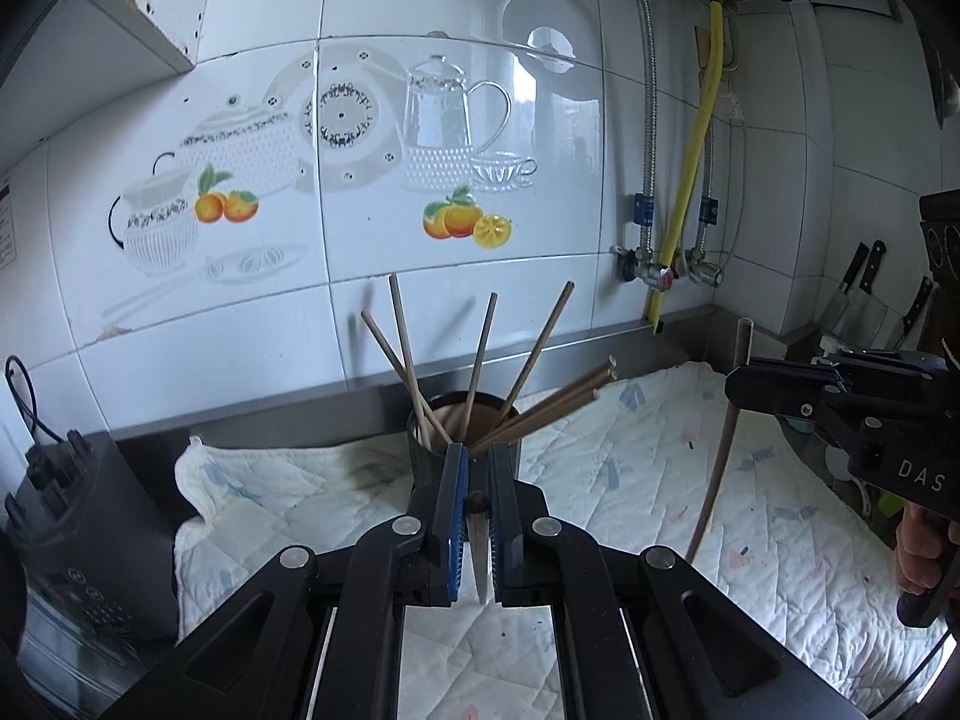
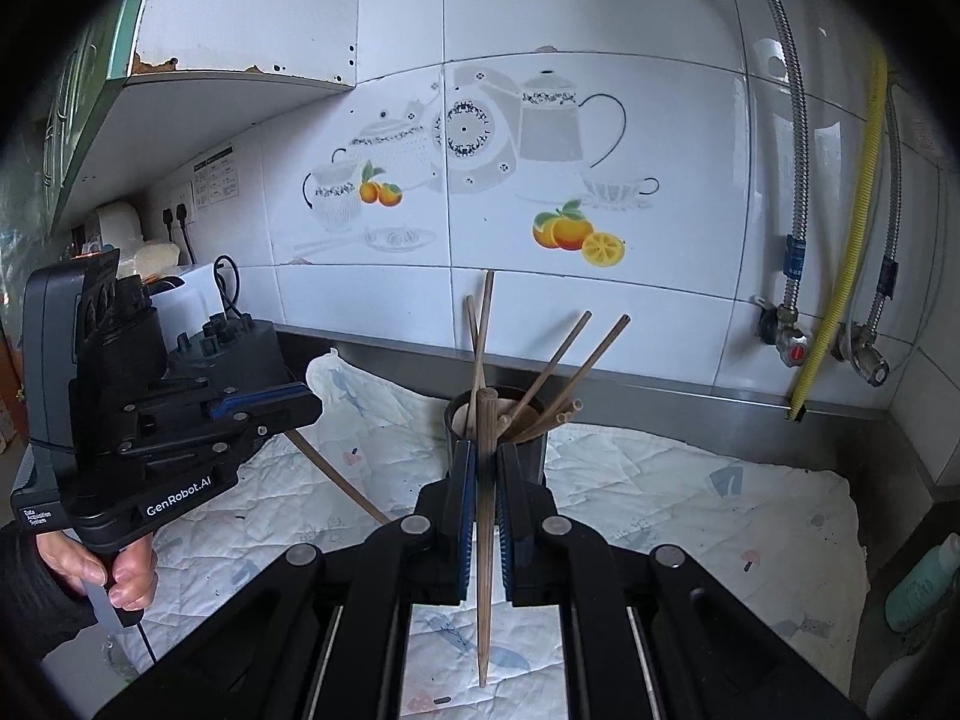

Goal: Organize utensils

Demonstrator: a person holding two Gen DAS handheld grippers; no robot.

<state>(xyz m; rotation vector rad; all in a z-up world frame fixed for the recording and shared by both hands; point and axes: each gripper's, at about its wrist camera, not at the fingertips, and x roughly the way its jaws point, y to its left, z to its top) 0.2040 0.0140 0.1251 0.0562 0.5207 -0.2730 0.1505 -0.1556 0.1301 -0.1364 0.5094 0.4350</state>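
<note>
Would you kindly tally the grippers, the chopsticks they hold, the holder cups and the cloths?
Grippers: 2, left gripper and right gripper
Held chopsticks: 2, left chopstick and right chopstick
Holder cup: 1
Quilted cloth: 1
Total: 6

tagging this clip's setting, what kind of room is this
Most likely a home kitchen counter: white wall tiles printed with teapots and oranges, black-handled knives in the corner, and a dark cup of wooden chopsticks.

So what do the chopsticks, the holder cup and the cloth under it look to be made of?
Chopsticks: likely wood or bamboo, matte brown with a tapered tip. Holder cup: dark and smooth, plastic or glazed ceramic, can't tell. Cloth: quilted cotton-like fabric, stitched diamonds, faded print.
</note>
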